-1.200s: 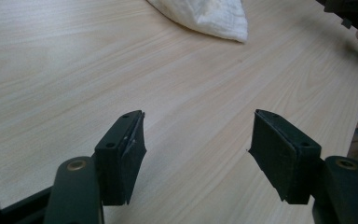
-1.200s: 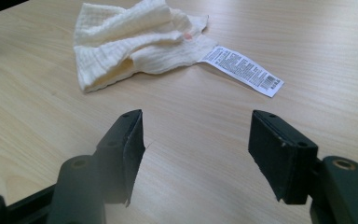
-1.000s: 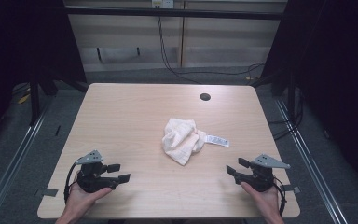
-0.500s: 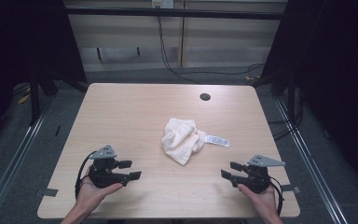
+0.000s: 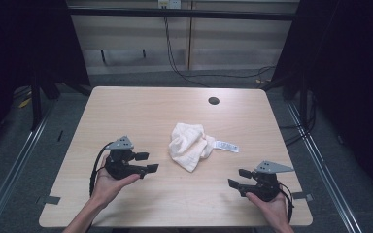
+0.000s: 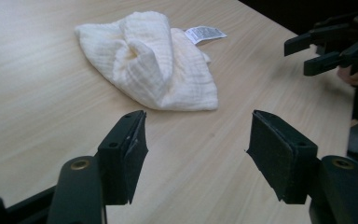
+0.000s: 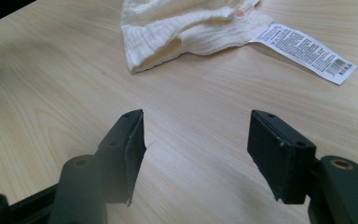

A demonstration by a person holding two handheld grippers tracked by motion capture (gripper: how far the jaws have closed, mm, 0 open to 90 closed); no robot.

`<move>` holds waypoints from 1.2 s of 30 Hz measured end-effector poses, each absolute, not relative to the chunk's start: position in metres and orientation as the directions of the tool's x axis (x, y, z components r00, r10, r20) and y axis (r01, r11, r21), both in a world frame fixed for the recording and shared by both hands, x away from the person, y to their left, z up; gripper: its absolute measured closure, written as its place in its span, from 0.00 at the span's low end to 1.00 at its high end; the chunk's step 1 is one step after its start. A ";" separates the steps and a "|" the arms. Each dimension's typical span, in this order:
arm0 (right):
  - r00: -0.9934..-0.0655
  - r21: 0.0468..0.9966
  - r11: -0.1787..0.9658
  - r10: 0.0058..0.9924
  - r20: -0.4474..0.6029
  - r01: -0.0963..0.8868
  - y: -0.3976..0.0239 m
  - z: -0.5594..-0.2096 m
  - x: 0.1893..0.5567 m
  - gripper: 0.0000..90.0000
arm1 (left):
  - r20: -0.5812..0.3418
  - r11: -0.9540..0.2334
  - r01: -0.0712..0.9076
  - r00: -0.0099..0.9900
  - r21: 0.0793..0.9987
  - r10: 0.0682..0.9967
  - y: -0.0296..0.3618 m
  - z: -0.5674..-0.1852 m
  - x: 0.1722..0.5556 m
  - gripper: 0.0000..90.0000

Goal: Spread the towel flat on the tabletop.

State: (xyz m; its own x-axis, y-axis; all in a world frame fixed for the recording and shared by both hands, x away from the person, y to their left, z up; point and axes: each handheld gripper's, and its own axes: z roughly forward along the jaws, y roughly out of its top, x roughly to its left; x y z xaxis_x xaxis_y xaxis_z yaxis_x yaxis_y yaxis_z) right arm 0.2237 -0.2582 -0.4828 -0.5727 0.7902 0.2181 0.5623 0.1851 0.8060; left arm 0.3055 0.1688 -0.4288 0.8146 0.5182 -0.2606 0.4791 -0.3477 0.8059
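pale wood grain runs across the table, which stands on a grey floor with dark curtains at both sides and cables trailing down the wall panel behind it. near the middle of the table lies a crumpled white cloth, bunched into soft folds, with a printed care label sticking out flat on the wood at its right side. a small dark hole sits in the tabletop near the far edge. the left gripper is held in the person's left hand over the near left part of the table, pointing toward the cloth and still apart from it; its jaws have just been closing a little yet stand wide apart, with nothing but bare wood between them. in the left gripper view the cloth lies just ahead of the jaws, and the right gripper shows farther off at the upper right. the right gripper is held in the right hand over the near right corner, well apart from the cloth; its jaws have just been opening and stand wide, holding nothing. in the right gripper view the cloth's edge and the label lie ahead on the table.
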 end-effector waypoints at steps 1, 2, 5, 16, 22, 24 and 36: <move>-0.576 0.809 0.182 0.787 0.221 0.559 -0.258 -0.482 0.224 0.38 | -0.261 -0.344 0.475 0.817 0.810 0.514 0.168 -0.428 0.307 0.44; -0.578 0.810 0.178 0.783 0.227 0.559 -0.257 -0.482 0.223 0.38 | -0.263 -0.338 0.470 0.821 0.815 0.508 0.166 -0.427 0.310 0.46; -0.585 0.815 0.175 0.778 0.229 0.553 -0.256 -0.480 0.222 0.37 | -0.296 -0.328 0.494 0.814 0.806 0.499 0.160 -0.427 0.325 0.52; -0.627 0.796 0.217 0.740 0.243 0.565 -0.252 -0.482 0.222 0.36 | -0.268 -0.355 0.483 0.818 0.801 0.508 0.148 -0.428 0.357 0.54; -0.648 0.788 0.249 0.725 0.234 0.563 -0.248 -0.483 0.222 0.34 | -0.235 -0.412 0.475 0.827 0.778 0.510 0.133 -0.439 0.372 0.54; -0.650 0.787 0.250 0.722 0.237 0.565 -0.248 -0.483 0.222 0.34 | -0.219 -0.427 0.464 0.833 0.776 0.508 0.126 -0.440 0.375 0.53; -0.639 0.804 0.209 0.727 0.253 0.556 -0.255 -0.480 0.219 0.34 | -0.195 -0.490 0.475 0.834 0.731 0.517 0.083 -0.460 0.396 0.54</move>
State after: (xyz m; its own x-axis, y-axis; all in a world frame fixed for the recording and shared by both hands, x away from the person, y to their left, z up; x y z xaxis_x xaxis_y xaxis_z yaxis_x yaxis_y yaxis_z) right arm 0.2189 -0.2551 -0.4800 -0.6388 0.7267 0.2526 0.5562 0.2094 0.8042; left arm 0.3960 0.0832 -0.4599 0.8335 0.5171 -0.1947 0.4749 -0.4905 0.7307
